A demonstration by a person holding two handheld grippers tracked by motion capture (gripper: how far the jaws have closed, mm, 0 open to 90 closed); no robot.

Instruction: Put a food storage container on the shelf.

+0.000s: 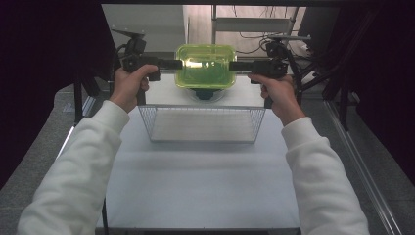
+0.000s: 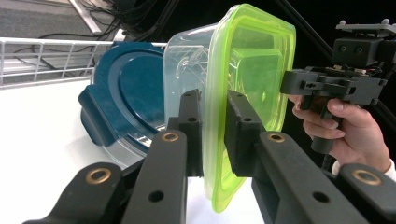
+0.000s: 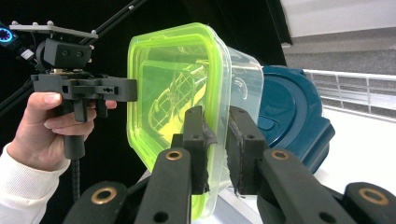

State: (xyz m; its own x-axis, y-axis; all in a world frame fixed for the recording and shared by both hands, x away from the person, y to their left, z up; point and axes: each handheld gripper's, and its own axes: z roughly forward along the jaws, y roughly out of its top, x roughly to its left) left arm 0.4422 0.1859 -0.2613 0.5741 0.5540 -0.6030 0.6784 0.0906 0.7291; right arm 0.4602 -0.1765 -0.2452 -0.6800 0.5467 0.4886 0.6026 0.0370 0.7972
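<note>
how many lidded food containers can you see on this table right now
2. The clear container with the green lid is held up between the left gripper and the right gripper. The blue-lidded container sits just behind it, beyond the wire basket. Others may be hidden.

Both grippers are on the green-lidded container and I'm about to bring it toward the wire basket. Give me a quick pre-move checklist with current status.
1. Left gripper pinching the rim of the clear plastic container with the lime-green lid: ok, jaws close on the lid edge.
2. Right gripper pinching the opposite rim: ok.
3. Lid sealed all round: cannot tell.
4. Container lifted off the dark blue-lidded container beneath it: cannot tell, no gap is plainly visible.
5. Rectangular wire mesh basket free to receive it: ok, nothing visible inside.
6. Container level between the grippers: ok, in the high view.
</note>
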